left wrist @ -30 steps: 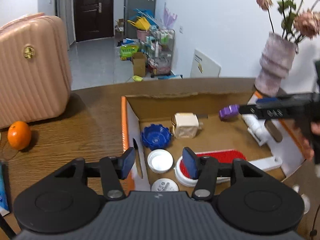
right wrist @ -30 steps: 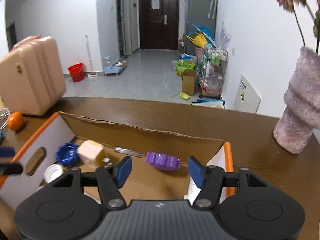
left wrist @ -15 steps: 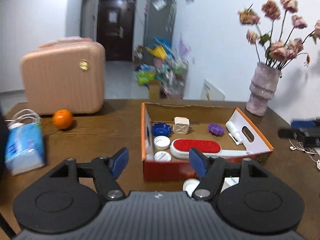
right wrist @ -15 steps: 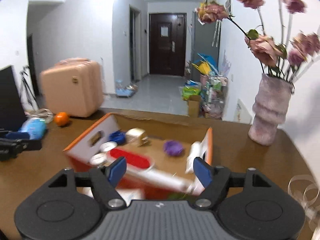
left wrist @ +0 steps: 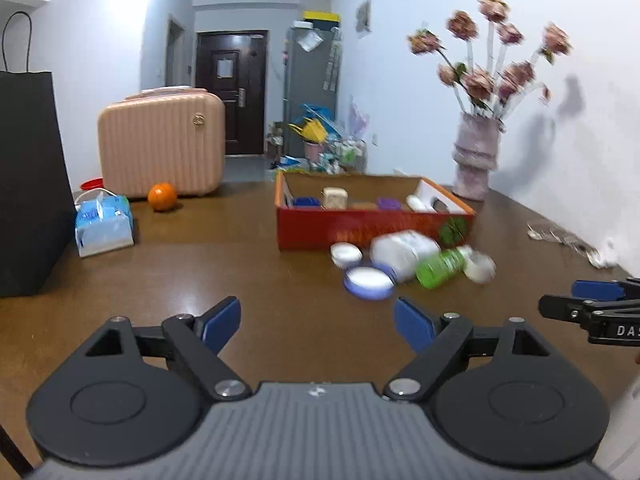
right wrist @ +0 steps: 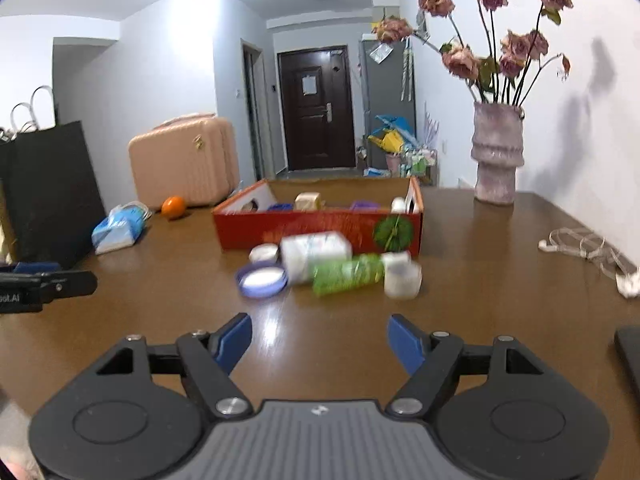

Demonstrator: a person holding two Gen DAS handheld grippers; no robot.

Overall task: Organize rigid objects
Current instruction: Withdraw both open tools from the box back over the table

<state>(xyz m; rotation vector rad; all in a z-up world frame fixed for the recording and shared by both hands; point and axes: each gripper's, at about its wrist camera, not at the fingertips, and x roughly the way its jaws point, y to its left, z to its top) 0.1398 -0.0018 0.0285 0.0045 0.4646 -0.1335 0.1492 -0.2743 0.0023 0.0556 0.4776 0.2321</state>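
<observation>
I had the table [left wrist: 240, 272] stretching ahead of both cameras, with the box [left wrist: 372, 228] standing near its middle. Several small items lay inside the box; I could not tell them apart. Just in front of the box sat a cluster: a jar [left wrist: 346, 254] at the left, a lid [left wrist: 368, 280] nearer me, a tub [left wrist: 404, 252] on its side behind the lid, a bottle [left wrist: 440, 268] lying right of the tub, and a cup [left wrist: 480, 268] at the far right. Behind and right of the box stood the vase [left wrist: 476, 160]. Left of the box lay the orange [left wrist: 162, 197], the suitcase [left wrist: 160, 144] behind it, the tissue pack [left wrist: 103, 226] nearer me.
</observation>
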